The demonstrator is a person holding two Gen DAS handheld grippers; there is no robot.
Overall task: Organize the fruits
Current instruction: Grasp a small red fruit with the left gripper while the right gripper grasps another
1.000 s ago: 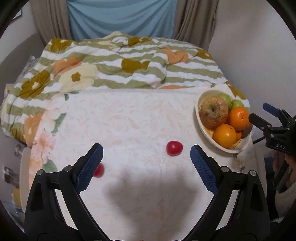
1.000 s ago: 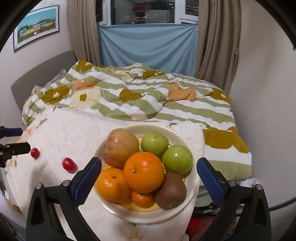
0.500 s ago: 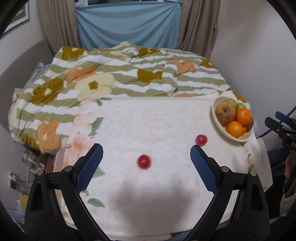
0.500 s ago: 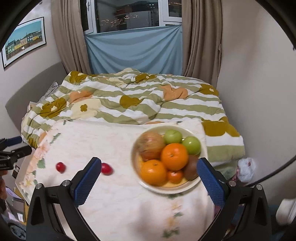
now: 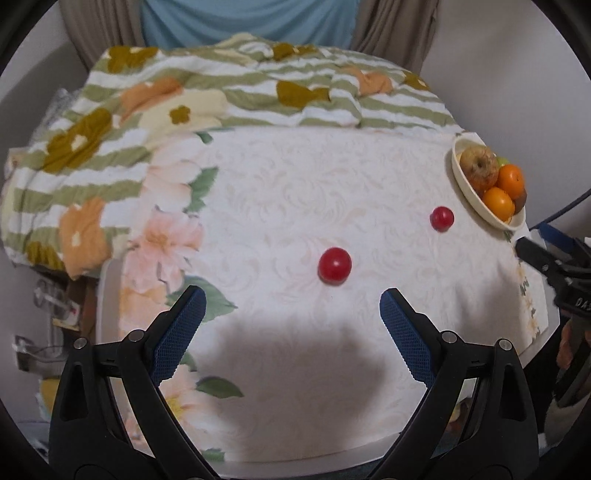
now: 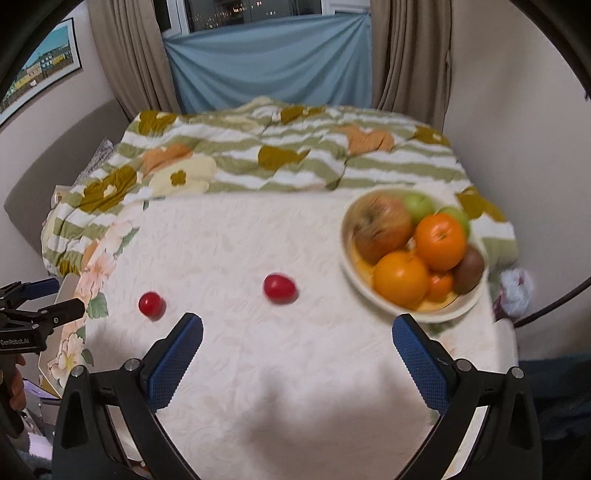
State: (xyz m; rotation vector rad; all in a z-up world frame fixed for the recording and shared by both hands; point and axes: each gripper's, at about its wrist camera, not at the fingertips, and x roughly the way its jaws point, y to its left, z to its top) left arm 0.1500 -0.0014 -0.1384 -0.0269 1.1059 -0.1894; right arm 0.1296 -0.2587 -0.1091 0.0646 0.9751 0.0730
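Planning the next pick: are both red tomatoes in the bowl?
Out. Both tomatoes lie on the tablecloth, left of the bowl.

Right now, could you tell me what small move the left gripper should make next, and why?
Probably ease the open left gripper forward and down over the nearer red fruit, since it lies loose on the tablecloth, outside the bowl.

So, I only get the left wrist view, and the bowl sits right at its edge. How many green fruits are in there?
Observer: Two green apples, at the back of the bowl.
Operator: Is the other hand-held gripper carrying anything?
Observer: No. The right hand-held gripper is open and empty, above the tablecloth.
Operator: What's above that blue cloth behind the bed?
Observer: A window, dark outside with city lights.
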